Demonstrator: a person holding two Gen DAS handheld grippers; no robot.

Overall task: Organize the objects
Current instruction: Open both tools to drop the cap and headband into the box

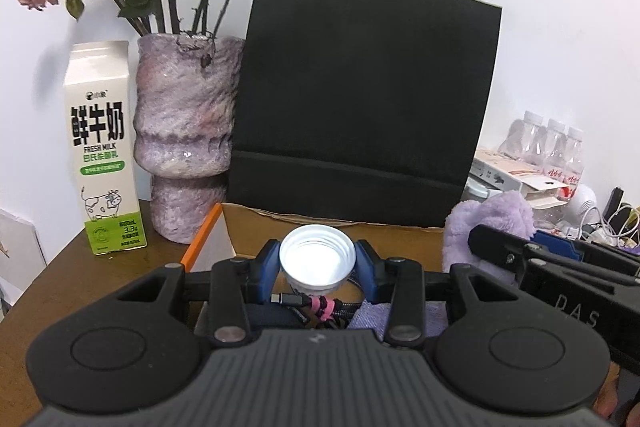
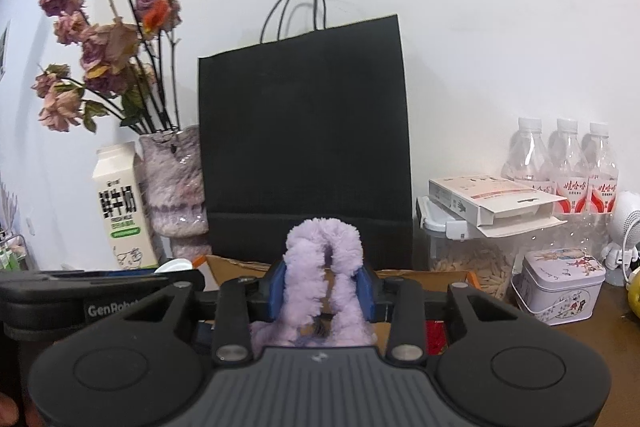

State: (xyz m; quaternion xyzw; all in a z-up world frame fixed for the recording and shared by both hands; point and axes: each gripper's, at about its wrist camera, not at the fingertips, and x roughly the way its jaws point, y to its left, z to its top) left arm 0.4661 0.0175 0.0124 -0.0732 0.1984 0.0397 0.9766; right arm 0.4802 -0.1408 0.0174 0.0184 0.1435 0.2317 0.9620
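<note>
My left gripper (image 1: 318,265) is shut on a white screw cap (image 1: 317,259), its open threaded side facing the camera, held above an open cardboard box (image 1: 256,227). A braided cable with a pink band (image 1: 320,305) lies in the box below it. My right gripper (image 2: 323,287) is shut on a fluffy purple fabric item (image 2: 324,267), held over the same box (image 2: 424,277). The purple item (image 1: 492,223) and the right gripper's body also show at the right of the left wrist view. The white cap (image 2: 174,265) shows at the left of the right wrist view.
A black paper bag (image 1: 360,99) stands behind the box. A purple vase with dried roses (image 1: 184,135) and a milk carton (image 1: 102,155) stand at the left. Water bottles (image 2: 560,163), a plastic container (image 2: 468,259), a white carton (image 2: 492,199) and a tin (image 2: 560,283) stand at the right.
</note>
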